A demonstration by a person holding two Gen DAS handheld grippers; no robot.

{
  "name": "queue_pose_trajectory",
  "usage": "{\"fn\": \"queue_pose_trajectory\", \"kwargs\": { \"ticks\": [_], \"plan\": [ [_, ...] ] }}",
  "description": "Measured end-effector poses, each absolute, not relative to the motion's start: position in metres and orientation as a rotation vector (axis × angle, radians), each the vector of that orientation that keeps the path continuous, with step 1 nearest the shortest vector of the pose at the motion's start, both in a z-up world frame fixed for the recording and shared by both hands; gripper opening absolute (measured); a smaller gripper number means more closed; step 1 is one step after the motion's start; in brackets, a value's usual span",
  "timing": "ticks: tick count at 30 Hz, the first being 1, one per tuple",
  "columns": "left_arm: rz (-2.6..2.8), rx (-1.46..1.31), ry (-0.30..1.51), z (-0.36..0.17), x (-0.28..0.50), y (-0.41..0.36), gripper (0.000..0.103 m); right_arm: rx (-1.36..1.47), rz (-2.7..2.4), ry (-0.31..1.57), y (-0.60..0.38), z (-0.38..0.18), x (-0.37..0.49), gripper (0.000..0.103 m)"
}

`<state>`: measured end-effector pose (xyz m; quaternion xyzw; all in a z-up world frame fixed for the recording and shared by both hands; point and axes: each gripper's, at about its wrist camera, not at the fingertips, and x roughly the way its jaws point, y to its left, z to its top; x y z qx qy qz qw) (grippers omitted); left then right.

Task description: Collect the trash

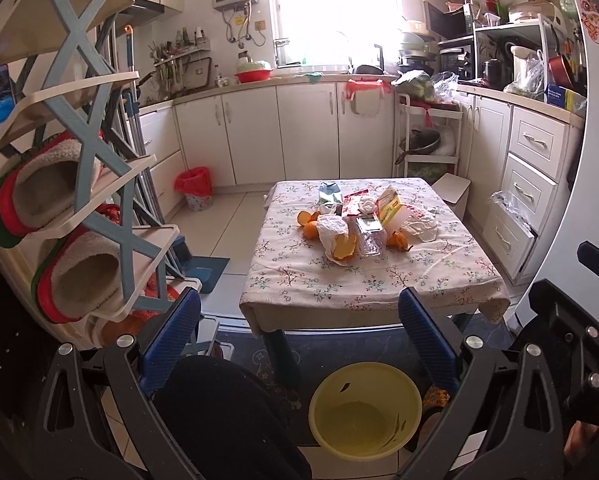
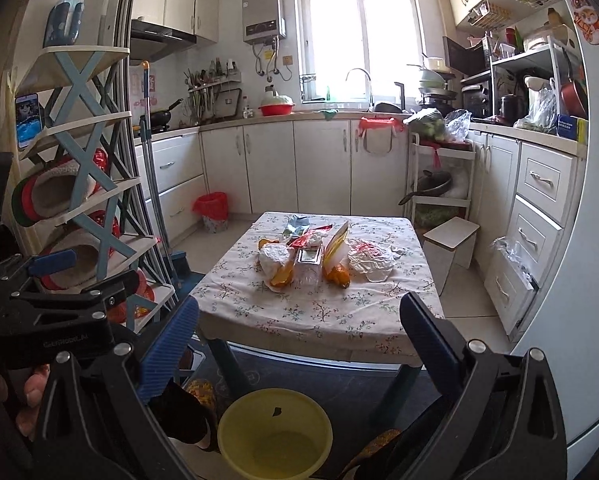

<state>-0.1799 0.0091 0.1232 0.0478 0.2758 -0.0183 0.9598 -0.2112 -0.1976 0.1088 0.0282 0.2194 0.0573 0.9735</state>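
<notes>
A yellow basin sits on the floor before the table's near edge, holding only a few dark specks. The trash pile, peels, wrappers and crumpled bags, lies mid-table on the flowered tablecloth; a red-lined bin stands by the kitchen cabinets. Left gripper and right gripper hover low before the table, both spread wide, empty.

I'm standing in a lived-in home kitchen. White base cabinets run along the walls under a countertop with a sink faucet below the bright window. A gas water heater hangs on the tiled wall, a range hood sits over a wok, and slippers fill a shoe rack.
</notes>
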Motion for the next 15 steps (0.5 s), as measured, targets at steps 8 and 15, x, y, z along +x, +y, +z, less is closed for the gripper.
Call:
{"fn": "queue_pose_trajectory", "kwargs": {
  "ticks": [8,15],
  "plan": [
    [-0.047,0.085,0.567,0.123,-0.179,0.009,0.095,0.057,0.115,0.439,-0.196,0.114,-0.21,0.096],
    [-0.057,0.071,0.578,0.12,-0.166,0.009,0.095,0.062,0.125,0.433,-0.197,0.115,-0.197,0.096]
  ]
}}
